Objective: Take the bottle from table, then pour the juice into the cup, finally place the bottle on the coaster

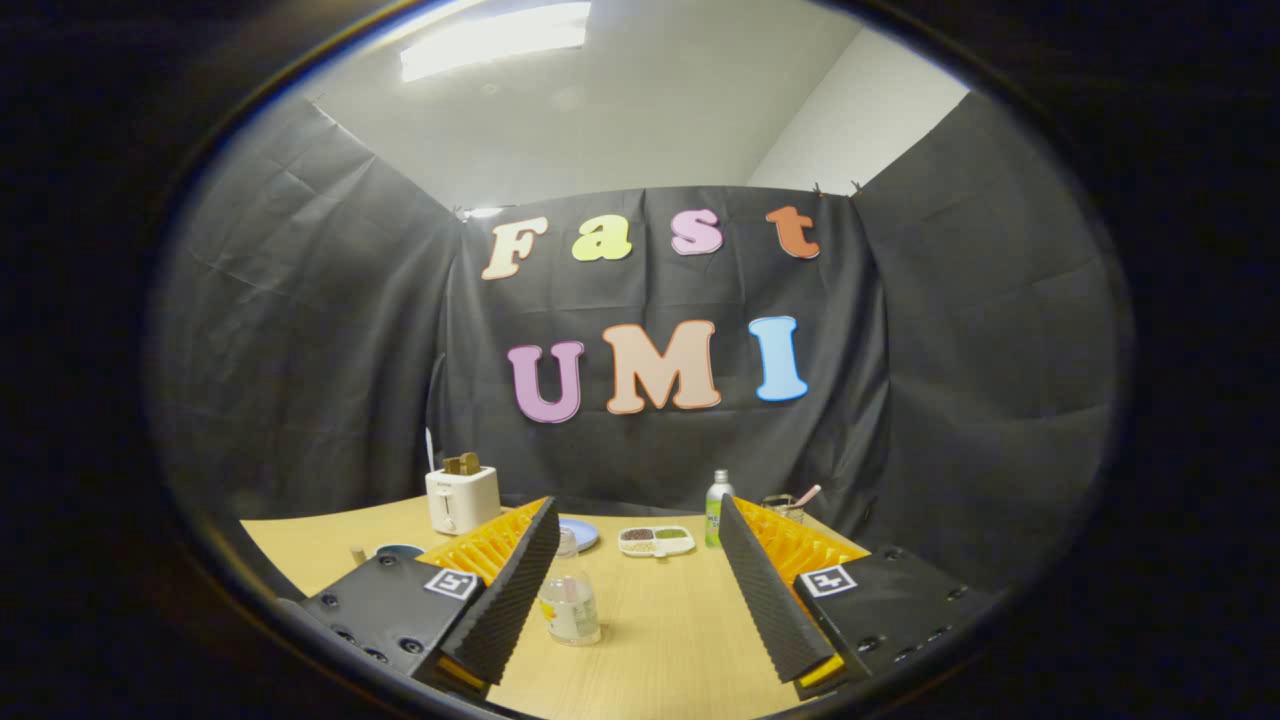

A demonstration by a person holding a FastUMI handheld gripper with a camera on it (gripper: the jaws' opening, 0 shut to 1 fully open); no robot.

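Bottle [718, 508] stands upright on the bench [660, 640] beyond the right finger, beside a divided dish [656, 540]; the gripper [640, 590] is spread wide, gripping nothing, a small clear cup [570, 605] between its fingers; reaching seems underway; next move likely calls for advancing rightward around the bottle

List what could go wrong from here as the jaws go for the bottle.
1. The gripper is open, and the clear cup stands between its fingers, close to the left one; moving ahead could tip it.
2. The bottle stands beyond the fingers beside the divided snack tray; a wide approach might nudge the tray.
3. A container with a pink utensil stands close by the bottle and could be knocked.
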